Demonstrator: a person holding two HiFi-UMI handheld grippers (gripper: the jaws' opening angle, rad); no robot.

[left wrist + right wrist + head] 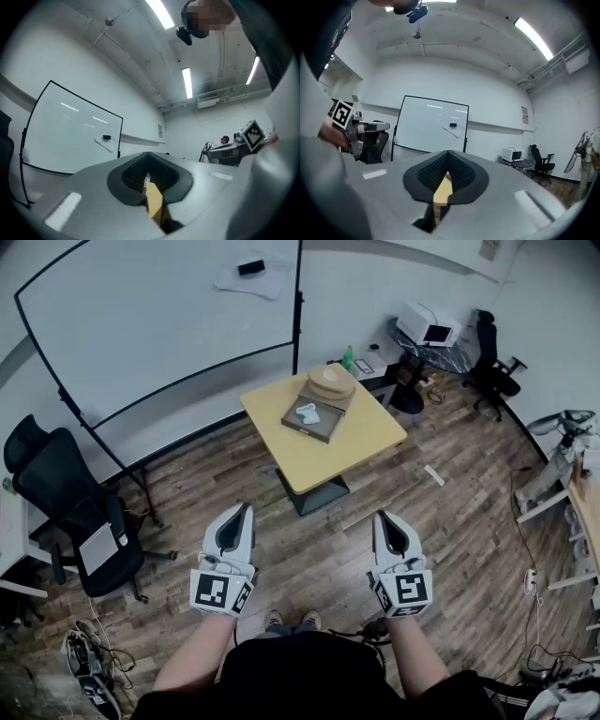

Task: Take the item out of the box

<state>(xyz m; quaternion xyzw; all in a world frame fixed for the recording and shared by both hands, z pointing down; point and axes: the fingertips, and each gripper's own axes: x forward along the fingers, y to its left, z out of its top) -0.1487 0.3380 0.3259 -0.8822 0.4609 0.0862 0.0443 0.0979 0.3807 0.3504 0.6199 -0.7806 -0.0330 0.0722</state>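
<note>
Left gripper (246, 509), right (380, 516) — closed, seemingly empty

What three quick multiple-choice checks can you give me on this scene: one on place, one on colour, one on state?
1. Where does the box lie?
A. on the table
B. on the floor
C. on a chair

2. What colour is the table top?
A. white
B. yellow
C. black

3. How do the right gripper's jaws stand?
A. wide apart
B. closed on the item
C. together, nothing held

Answers:
1. A: the head view shows the box on the table.
2. B: the top is plainly yellow.
3. C: the right gripper view shows the jaws together with nothing gripped, and the item lies in the box.
</note>
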